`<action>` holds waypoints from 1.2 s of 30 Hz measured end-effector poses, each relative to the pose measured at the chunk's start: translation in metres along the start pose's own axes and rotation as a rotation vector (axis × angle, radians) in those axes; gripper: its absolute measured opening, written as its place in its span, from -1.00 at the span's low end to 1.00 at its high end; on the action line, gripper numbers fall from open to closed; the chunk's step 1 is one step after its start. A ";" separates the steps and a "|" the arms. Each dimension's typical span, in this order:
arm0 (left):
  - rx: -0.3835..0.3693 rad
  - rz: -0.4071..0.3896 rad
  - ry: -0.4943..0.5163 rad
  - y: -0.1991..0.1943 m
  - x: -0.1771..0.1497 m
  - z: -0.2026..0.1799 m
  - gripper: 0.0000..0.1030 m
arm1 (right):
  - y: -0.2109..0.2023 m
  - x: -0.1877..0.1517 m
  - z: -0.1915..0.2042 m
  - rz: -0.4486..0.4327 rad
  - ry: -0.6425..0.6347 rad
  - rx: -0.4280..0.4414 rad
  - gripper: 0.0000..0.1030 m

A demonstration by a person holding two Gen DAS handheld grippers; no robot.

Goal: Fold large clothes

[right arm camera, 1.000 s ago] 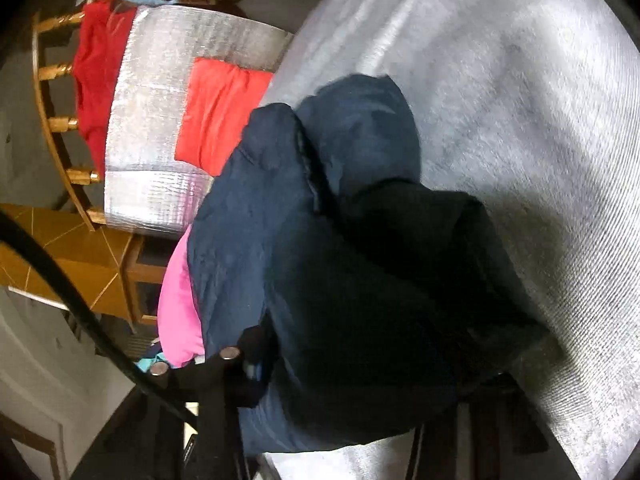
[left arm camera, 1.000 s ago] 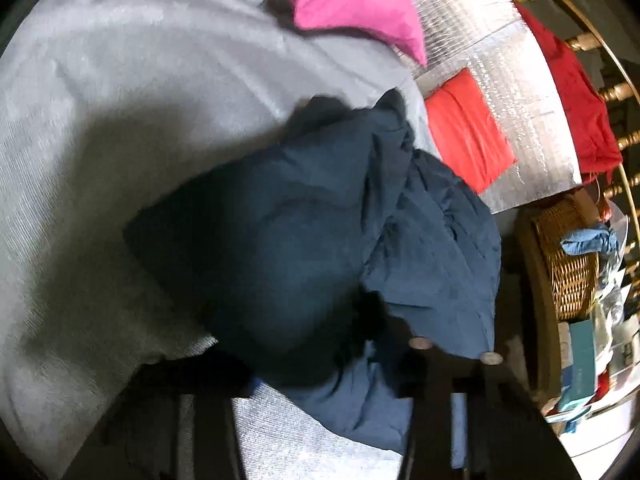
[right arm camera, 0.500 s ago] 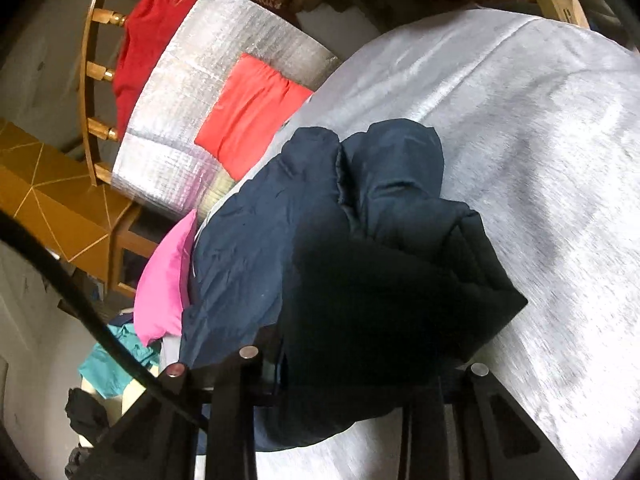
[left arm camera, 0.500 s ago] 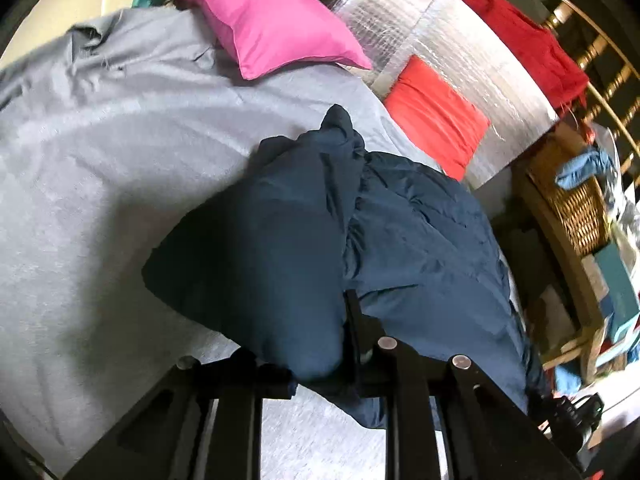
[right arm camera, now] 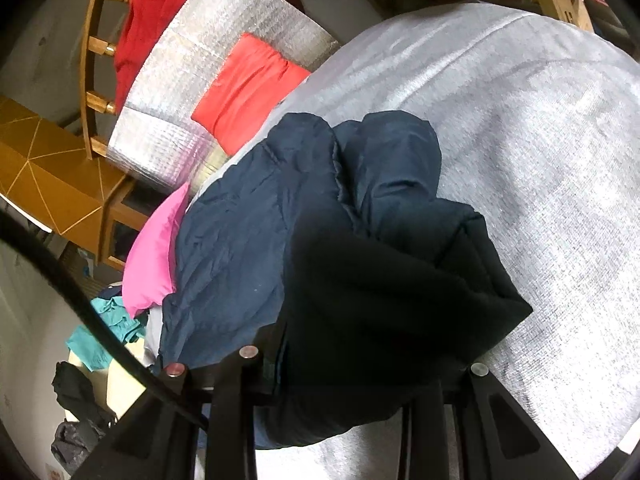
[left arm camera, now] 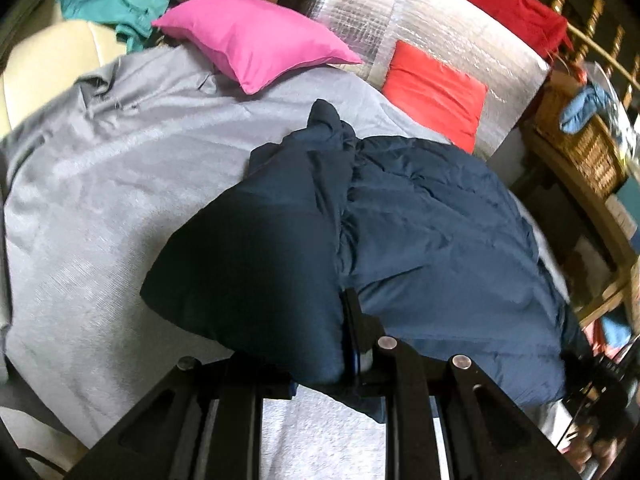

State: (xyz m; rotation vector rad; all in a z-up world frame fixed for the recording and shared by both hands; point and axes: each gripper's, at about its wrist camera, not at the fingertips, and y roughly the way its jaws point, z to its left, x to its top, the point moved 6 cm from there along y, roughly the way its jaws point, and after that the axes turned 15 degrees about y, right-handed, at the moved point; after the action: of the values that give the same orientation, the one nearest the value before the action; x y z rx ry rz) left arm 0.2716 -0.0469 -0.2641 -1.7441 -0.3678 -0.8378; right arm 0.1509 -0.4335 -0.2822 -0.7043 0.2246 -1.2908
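A dark navy puffy jacket (left arm camera: 420,232) lies bunched on a grey bed cover (left arm camera: 100,184). My left gripper (left arm camera: 316,364) is shut on a thick fold of the jacket and holds it up off the cover. In the right wrist view the same jacket (right arm camera: 256,220) fills the middle, and my right gripper (right arm camera: 344,376) is shut on another fold of it, raised above the grey cover (right arm camera: 560,160). The fabric hides the fingertips of both grippers.
A pink pillow (left arm camera: 256,40) lies at the far end of the bed. A silver padded mat (left arm camera: 420,20) with a folded red-orange cloth (left arm camera: 436,92) leans beside it. A red garment (left arm camera: 508,0) hangs on a wooden rail. A wicker basket (left arm camera: 580,140) stands right.
Both grippers have lifted and pulled back with the jacket held. The jacket has spread out wider, and more of the bed's far end shows.
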 end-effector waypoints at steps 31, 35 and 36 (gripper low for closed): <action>0.134 -0.021 0.070 -0.012 -0.003 0.000 -0.61 | 0.020 -0.009 0.012 0.043 -0.030 0.029 -0.37; 0.139 -0.010 0.068 -0.010 -0.003 0.002 -0.60 | 0.018 -0.009 0.007 0.071 -0.017 0.024 -0.30; 0.139 -0.005 0.068 -0.009 -0.004 0.001 -0.60 | 0.016 -0.009 0.006 0.079 -0.017 0.021 -0.26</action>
State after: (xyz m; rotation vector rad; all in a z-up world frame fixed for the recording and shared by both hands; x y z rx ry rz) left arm 0.2637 -0.0418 -0.2605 -1.5827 -0.3765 -0.8524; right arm 0.1645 -0.4215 -0.2892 -0.6823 0.2227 -1.2097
